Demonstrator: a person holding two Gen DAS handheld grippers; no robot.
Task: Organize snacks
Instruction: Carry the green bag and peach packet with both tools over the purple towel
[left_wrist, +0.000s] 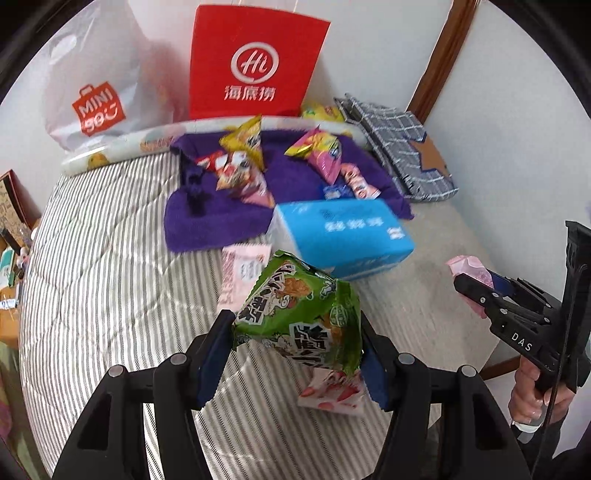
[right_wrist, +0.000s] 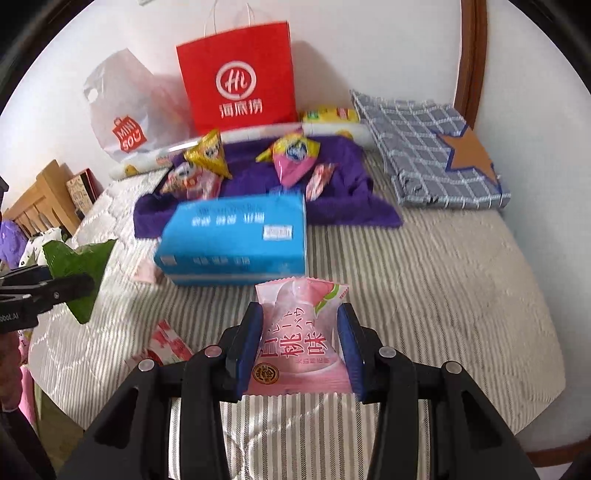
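My left gripper (left_wrist: 297, 350) is shut on a green snack bag (left_wrist: 299, 317) and holds it above the striped bed; it also shows at the left of the right wrist view (right_wrist: 79, 266). My right gripper (right_wrist: 301, 347) is shut on a pink peach-flavour snack packet (right_wrist: 301, 332), also seen at the right of the left wrist view (left_wrist: 467, 271). Several snack packets lie on a purple towel (left_wrist: 229, 221) at the back, among them a yellow bag (left_wrist: 245, 142) and a pink-and-yellow bag (left_wrist: 317, 153). A pink strawberry packet (left_wrist: 332, 395) lies on the bed under my left gripper.
A blue tissue box (right_wrist: 236, 236) sits mid-bed in front of the towel. A red paper bag (right_wrist: 238, 88) and a white Miniso plastic bag (right_wrist: 125, 114) stand against the back wall. A checked grey bag with a star (right_wrist: 432, 151) lies at the back right. Another pink packet (left_wrist: 240, 273) lies by the box.
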